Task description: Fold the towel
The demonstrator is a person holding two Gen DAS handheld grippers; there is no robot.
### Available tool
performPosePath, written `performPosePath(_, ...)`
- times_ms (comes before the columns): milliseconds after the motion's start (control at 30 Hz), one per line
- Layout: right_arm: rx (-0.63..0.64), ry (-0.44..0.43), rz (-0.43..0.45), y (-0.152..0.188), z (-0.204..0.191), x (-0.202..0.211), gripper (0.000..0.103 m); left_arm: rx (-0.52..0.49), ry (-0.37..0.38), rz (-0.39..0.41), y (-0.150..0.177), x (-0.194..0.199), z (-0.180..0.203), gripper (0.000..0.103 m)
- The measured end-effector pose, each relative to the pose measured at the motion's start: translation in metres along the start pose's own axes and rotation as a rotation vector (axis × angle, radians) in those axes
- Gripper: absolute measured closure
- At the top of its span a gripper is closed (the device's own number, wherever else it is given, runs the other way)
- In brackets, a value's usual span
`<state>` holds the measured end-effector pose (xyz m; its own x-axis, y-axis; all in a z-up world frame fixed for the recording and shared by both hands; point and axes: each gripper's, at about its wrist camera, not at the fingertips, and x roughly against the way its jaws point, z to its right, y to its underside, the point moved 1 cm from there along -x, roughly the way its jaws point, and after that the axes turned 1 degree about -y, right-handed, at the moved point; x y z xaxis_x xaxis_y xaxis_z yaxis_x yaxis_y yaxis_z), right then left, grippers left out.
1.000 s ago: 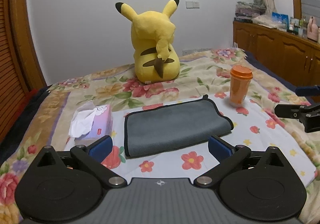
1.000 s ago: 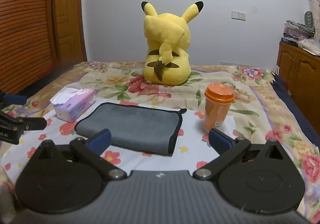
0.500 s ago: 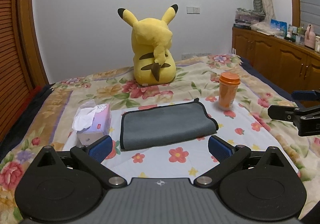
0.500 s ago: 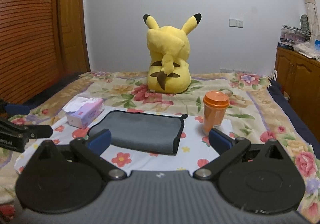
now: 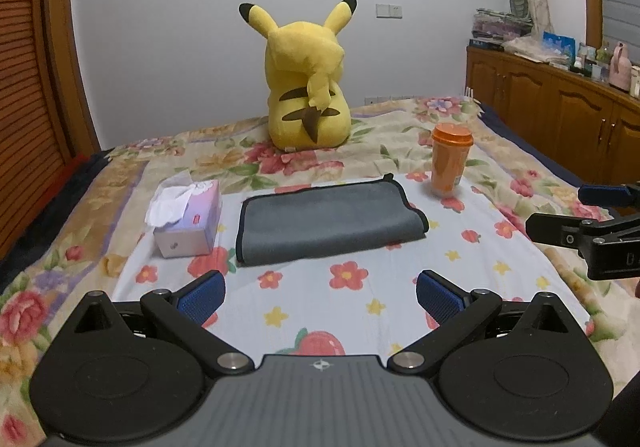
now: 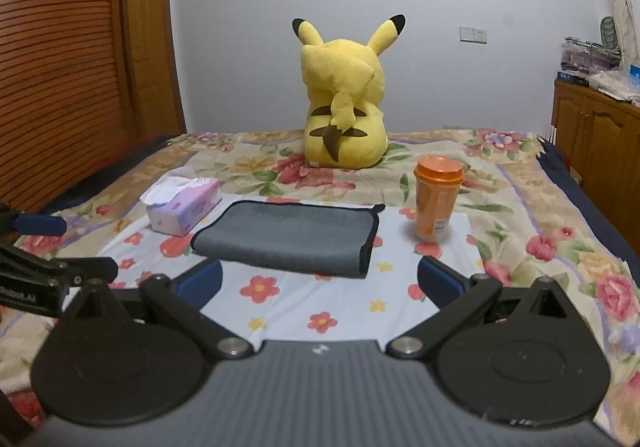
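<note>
The left gripper (image 5: 320,297) hangs over the near edge of the bed with its blue-padded fingers (image 5: 202,297) spread wide and nothing between them. The right gripper (image 6: 318,279) is the same: fingers (image 6: 440,281) set far apart, holding nothing. Each one shows at the edge of the other's view, so they sit side by side, apart from each other.

Just beyond both pairs of fingers lies the towel (image 5: 330,225), grey with a dark trim, already doubled over flat on the bed. Neither gripper touches it; a strip of flowered sheet shows between the fingertips and its near edge. From the left gripper it sits straight ahead, from the right one slightly to the left of centre.

To the towel's left stands a tissue box (image 5: 188,221), a white tissue sticking up from its slot. To the towel's right an orange cup (image 5: 450,161) stands upright with its lid on; what is inside I cannot tell.

The bed (image 5: 500,247) is covered with a pale flowered sheet. Farther back a yellow plush toy (image 5: 308,87) sits with its back to us, near a white wall. Wooden cabinets (image 5: 560,107) run along the right, cluttered on top, and a wooden slatted door (image 6: 60,67) stands on the left.
</note>
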<state>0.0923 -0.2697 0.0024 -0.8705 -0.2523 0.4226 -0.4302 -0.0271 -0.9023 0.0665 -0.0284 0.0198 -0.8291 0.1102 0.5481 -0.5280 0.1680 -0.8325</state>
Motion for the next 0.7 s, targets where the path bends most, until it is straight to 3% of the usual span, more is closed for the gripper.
performPosePath(700,0.001,-0.006,-0.046,0.035,-0.022,0.004,0.000,0.042,-0.023,-0.062,0.045,-0.006,0.004,0.000)
